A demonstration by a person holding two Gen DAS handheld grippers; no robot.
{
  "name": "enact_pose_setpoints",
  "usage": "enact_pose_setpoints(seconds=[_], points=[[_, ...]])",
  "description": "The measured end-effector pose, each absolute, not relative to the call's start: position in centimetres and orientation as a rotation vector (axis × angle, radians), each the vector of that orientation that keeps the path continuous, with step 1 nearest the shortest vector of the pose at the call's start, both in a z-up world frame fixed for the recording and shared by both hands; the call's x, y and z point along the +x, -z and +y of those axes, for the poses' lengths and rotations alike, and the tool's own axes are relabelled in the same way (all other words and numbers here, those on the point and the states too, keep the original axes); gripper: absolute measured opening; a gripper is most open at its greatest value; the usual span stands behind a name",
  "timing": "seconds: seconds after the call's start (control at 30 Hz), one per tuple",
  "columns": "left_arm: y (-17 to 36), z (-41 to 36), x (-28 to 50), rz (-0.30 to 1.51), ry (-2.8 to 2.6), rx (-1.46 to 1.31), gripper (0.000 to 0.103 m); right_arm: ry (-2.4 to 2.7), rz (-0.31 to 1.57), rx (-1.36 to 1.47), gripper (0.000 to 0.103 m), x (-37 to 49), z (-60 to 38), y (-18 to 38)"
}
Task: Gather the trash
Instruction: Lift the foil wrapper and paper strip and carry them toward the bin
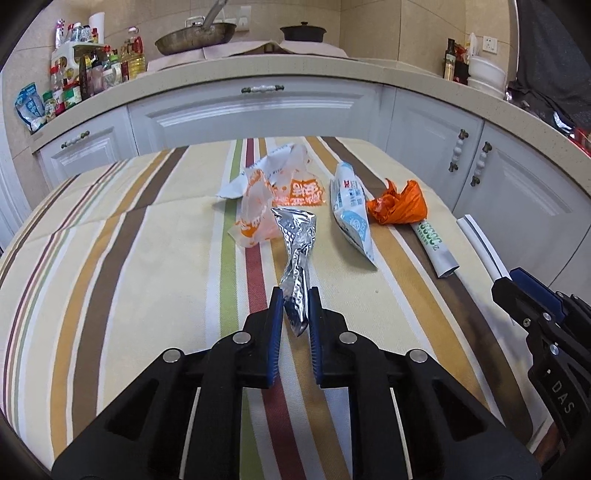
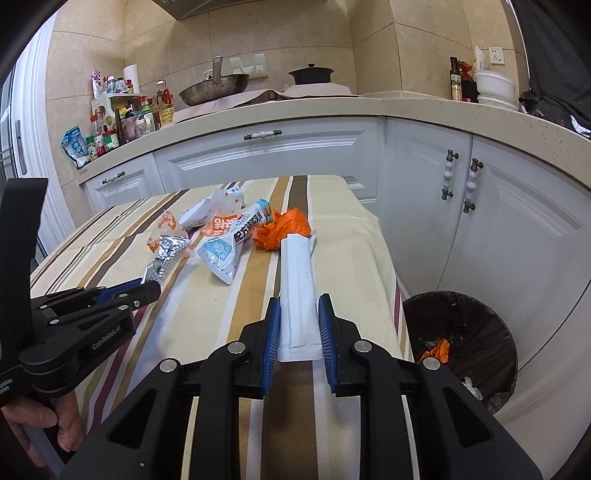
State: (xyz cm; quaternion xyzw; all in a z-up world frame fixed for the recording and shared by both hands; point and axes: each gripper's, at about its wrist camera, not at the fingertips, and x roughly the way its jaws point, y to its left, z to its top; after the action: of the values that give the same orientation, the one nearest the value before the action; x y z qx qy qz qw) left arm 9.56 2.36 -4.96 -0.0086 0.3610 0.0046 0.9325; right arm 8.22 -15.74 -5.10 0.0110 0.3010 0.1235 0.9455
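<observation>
My left gripper is shut on a crumpled silver foil wrapper just above the striped tablecloth; the wrapper also shows in the right wrist view. My right gripper is shut on a long white packet near the table's right edge; that packet shows in the left wrist view. More trash lies farther back: an orange-and-white plastic bag, a white-and-blue pouch, a crumpled orange wrapper and a rolled white-and-green wrapper.
A black-lined trash bin stands on the floor right of the table and holds some trash. White cabinets and a counter with bottles, a pan and a pot are behind the table.
</observation>
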Motion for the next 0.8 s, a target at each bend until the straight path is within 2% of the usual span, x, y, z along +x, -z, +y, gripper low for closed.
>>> enact_pose_setpoints(seconds=[0.8], points=[[1.0, 3.1, 5.6, 0.610, 0.001, -0.019, 0.013, -0.200, 0.541, 0.023, 0.022, 6.6, -17.2, 2.9]])
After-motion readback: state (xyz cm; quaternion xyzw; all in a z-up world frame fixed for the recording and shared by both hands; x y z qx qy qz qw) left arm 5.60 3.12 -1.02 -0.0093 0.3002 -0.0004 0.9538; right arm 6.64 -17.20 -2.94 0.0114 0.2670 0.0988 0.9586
